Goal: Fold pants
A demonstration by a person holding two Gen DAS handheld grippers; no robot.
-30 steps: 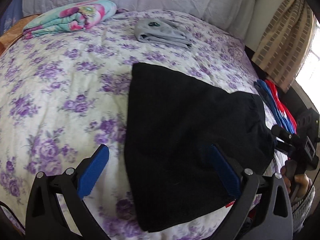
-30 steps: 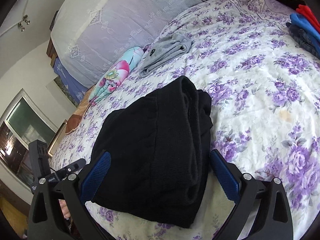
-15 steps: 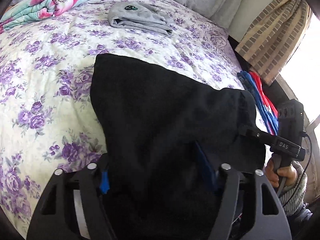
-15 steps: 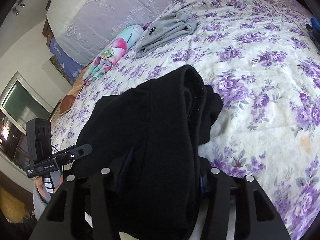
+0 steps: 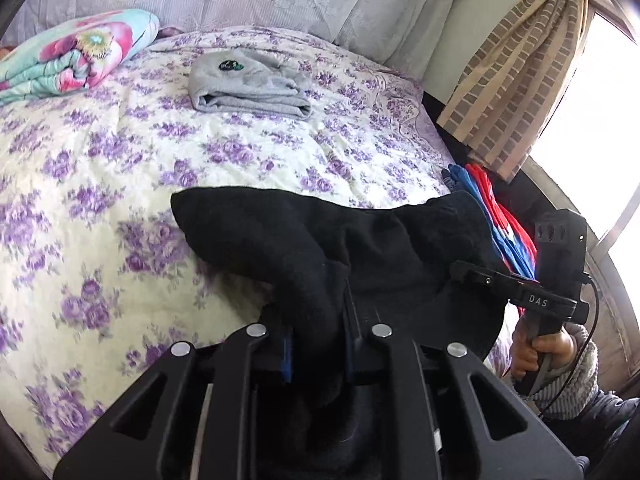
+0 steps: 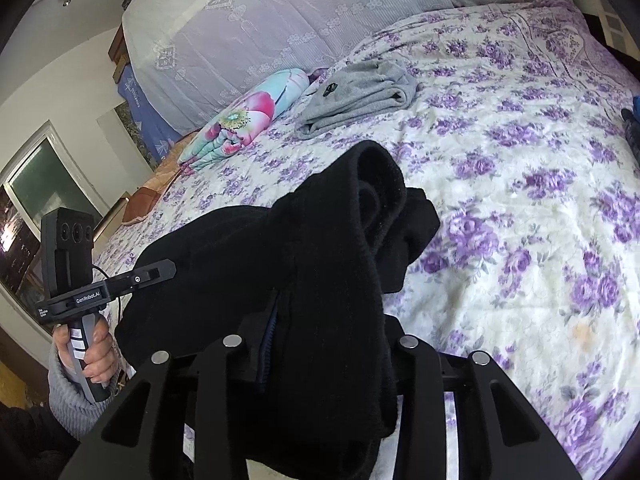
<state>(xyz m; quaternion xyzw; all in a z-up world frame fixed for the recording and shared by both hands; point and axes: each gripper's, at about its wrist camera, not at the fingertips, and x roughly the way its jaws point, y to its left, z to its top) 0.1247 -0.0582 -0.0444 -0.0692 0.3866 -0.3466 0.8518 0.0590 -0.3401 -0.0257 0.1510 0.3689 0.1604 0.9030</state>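
Note:
The black pants (image 5: 304, 240), folded into a thick bundle, lie at the near edge of the bed and are partly lifted. My left gripper (image 5: 316, 344) is shut on their near edge, the fabric bunched between the blue pads. My right gripper (image 6: 328, 344) is shut on the other near end of the same pants (image 6: 328, 240), whose folded edge stands up in a hump. Each gripper shows in the other's view: the right one (image 5: 516, 284) at the right, the left one (image 6: 108, 284) at the left.
The bed (image 5: 120, 152) has a purple-flowered cover. Folded grey pants (image 5: 248, 84) lie further back, and a rolled floral quilt (image 5: 72, 52) at the back left. A red and blue clothes pile (image 5: 496, 208) sits at the bed's right edge by a curtain (image 5: 512, 80).
Both grippers moved forward over the near edge of the black pants and shut on it. The pants have been raised and bunched, their far part drawn toward me.

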